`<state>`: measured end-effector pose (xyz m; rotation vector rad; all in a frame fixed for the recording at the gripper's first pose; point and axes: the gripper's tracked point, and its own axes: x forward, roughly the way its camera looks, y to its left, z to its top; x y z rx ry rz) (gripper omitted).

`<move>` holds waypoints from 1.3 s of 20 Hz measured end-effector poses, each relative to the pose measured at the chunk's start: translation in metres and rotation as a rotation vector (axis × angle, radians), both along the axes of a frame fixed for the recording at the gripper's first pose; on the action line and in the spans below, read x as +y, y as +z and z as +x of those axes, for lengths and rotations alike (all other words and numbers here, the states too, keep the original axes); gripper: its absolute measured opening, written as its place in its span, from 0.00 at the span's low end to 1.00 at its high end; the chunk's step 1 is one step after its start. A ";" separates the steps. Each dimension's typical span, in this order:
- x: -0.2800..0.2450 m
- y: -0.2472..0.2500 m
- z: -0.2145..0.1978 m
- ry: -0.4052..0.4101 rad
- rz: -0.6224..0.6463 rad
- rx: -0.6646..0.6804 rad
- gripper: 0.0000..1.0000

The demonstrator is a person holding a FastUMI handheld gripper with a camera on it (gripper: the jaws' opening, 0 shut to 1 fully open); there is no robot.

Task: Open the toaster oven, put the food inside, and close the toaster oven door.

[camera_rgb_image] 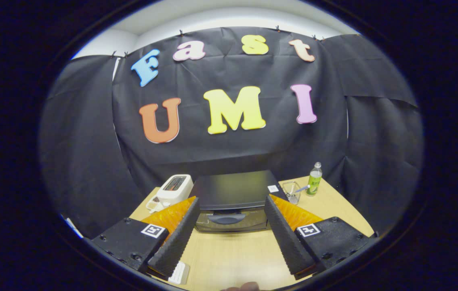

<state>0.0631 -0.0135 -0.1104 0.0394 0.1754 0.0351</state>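
Hovering at the frame's lower middle, the gripper (231, 204) spreads its fingers around the closed toaster oven (233, 200) on the table (229, 254).

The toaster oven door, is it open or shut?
Shut. The toaster oven door stands upright against its front, with the handle at its top. The tongs are spread wide, holding nothing, with the oven beyond them.
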 end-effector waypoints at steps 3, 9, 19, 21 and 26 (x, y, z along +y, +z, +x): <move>-0.006 0.029 -0.028 -0.013 0.005 -0.059 1.00; -0.001 0.041 -0.054 -0.001 -0.010 -0.134 1.00; 0.004 0.035 -0.061 0.008 -0.035 -0.163 1.00; 0.006 0.033 -0.061 0.015 -0.035 -0.165 1.00; 0.013 0.020 -0.064 0.026 -0.039 -0.141 1.00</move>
